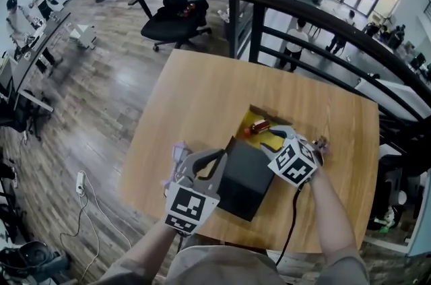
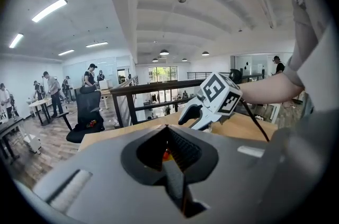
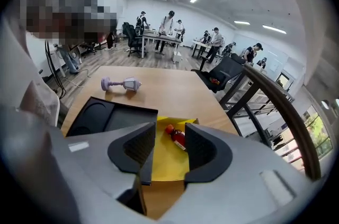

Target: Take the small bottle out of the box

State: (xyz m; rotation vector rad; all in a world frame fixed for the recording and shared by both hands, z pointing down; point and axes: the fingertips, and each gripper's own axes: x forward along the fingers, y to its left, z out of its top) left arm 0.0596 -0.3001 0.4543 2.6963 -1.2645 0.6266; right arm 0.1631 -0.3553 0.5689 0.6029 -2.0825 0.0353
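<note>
The wooden desk (image 1: 202, 91) fills the middle of the head view, with a dark railing (image 1: 316, 21) running past its far side and a black office chair (image 1: 178, 1) on the floor beyond it.

An open box (image 1: 250, 119) with a yellow lining sits on the near half of the desk. Its black lid (image 1: 246, 179) is swung back toward the person and has a round hollow in its inner face, which shows in the right gripper view.

There are 2 tools at the box. The left hand-held gripper (image 1: 221, 155) reaches the lid's edge on the person's left side. In the left gripper view its jaws are pressed together, with a thin dark strip pinched between them that looks like the lid's edge. The right hand-held gripper (image 1: 273, 140) hangs over the open box from the person's right. Its jaws stand well apart and grip nothing. In the right gripper view the yellow lining shows in the gap between them.

A small purple toy (image 3: 122, 83) shaped like a lantern lies on its side on the bare desk, past the lid and apart from it.

The small bottle (image 3: 178, 137), red with an orange cap, lies on its side on the yellow lining inside the box. It is in line with the right jaws' gap but untouched by them.
</note>
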